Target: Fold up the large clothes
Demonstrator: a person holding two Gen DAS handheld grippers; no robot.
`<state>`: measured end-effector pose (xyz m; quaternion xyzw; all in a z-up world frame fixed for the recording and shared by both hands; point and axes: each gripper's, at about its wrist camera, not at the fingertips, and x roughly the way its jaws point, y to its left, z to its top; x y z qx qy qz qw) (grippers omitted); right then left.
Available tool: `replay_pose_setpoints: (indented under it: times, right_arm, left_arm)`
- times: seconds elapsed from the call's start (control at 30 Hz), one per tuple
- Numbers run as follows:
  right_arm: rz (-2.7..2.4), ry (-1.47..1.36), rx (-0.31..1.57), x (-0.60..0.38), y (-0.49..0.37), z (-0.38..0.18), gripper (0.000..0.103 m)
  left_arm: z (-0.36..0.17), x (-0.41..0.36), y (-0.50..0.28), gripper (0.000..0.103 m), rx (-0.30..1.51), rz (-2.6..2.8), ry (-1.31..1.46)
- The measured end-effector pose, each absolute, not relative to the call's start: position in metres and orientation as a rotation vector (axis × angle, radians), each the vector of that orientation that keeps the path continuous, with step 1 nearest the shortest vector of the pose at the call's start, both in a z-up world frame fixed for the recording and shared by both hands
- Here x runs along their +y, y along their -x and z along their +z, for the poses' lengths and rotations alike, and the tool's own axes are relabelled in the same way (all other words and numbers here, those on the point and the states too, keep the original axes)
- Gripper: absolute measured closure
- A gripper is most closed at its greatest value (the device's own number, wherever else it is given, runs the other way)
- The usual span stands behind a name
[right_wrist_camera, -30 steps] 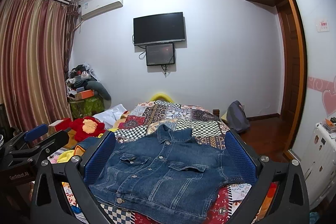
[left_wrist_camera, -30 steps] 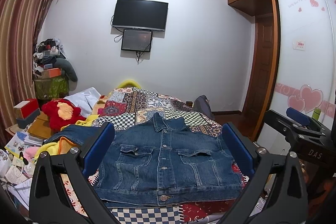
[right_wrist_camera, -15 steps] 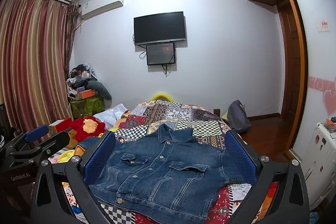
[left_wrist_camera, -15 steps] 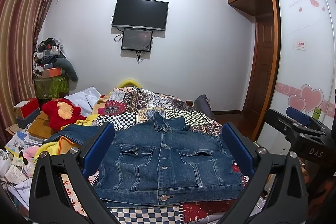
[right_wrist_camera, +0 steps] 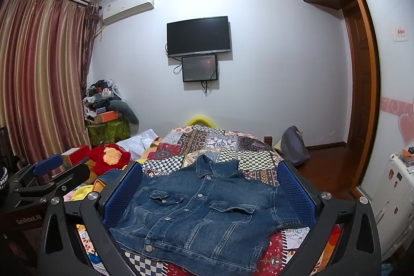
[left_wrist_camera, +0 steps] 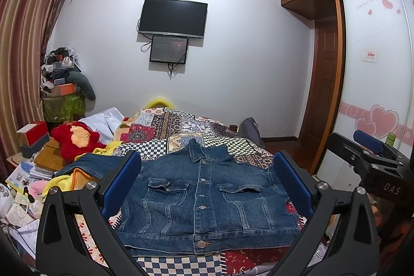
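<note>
A: Jacket position?
B: Denim jacket [left_wrist_camera: 207,201] is laid flat on the bed [left_wrist_camera: 181,123], hem at 6 o'clock. Left tongs [left_wrist_camera: 207,188] and right tongs [right_wrist_camera: 209,190] are held released, above it.

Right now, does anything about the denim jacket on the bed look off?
Denim jacket lies flat, buttoned, collar away. Only its left sleeve trails sideways over a yellow cloth. Otherwise nothing stands out.

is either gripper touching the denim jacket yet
Apart. Both wrist views show the open left gripper and right gripper held above the jacket, short of it.
</note>
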<state>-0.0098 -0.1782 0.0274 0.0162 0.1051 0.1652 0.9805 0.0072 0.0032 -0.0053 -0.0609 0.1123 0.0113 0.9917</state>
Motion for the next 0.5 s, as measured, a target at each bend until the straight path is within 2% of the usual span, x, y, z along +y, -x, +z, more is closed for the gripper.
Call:
replay_pose_setpoints:
  times: [0.5]
  right_arm:
    - [0.332,-0.033,0.212,-0.1782,0.0098,0.0274,0.0]
  left_arm:
    - [-0.0045,0.003,-0.0032,0.0,0.217,0.017,0.118]
